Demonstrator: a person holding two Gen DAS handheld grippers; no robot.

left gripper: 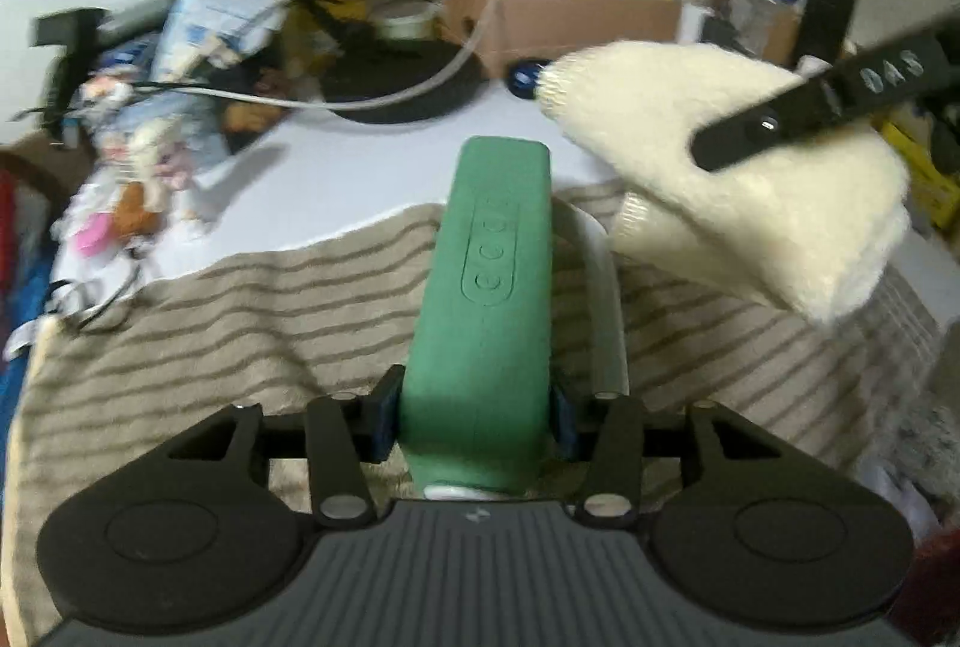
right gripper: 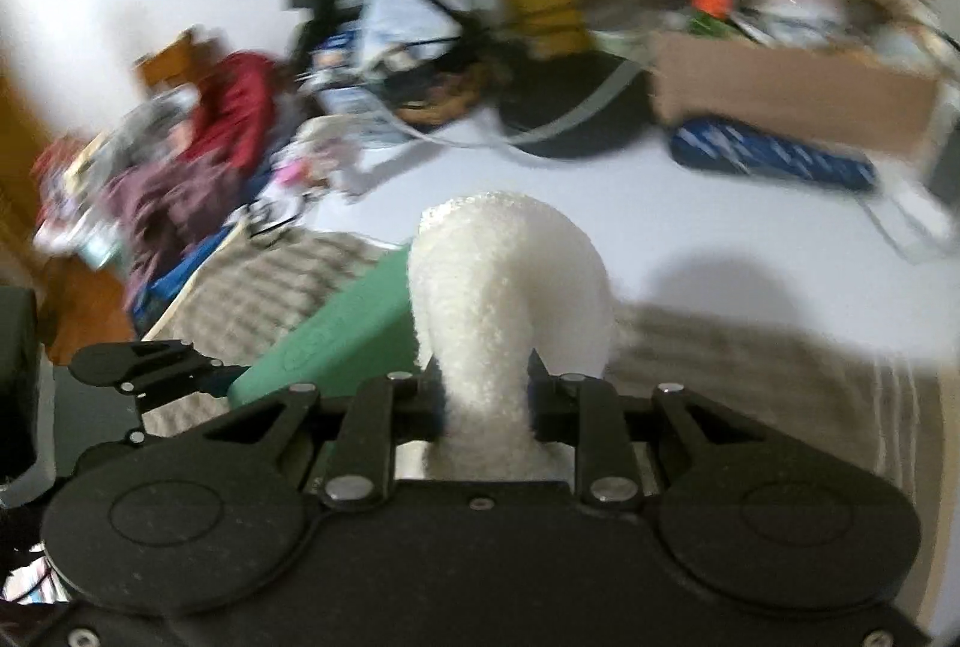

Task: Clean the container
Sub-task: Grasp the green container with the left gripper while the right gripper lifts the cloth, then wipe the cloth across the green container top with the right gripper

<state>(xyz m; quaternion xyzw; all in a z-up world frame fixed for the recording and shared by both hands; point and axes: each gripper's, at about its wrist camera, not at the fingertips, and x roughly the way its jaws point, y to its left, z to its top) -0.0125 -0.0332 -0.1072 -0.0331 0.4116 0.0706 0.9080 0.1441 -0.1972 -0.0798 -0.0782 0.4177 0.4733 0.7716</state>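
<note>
Striped towel underneath, left gripper clamping green container (contents unseen), right gripper pinching white cloth

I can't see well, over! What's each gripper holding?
Left gripper shut on green container. Right gripper shut on white cloth. Cloth off container. Nothing between.

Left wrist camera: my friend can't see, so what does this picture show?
The left gripper squeezes a long green container above a striped towel. A fluffy white cloth, pinched by the right gripper, hangs near its far end. Clutter crowds the white table behind.
</note>
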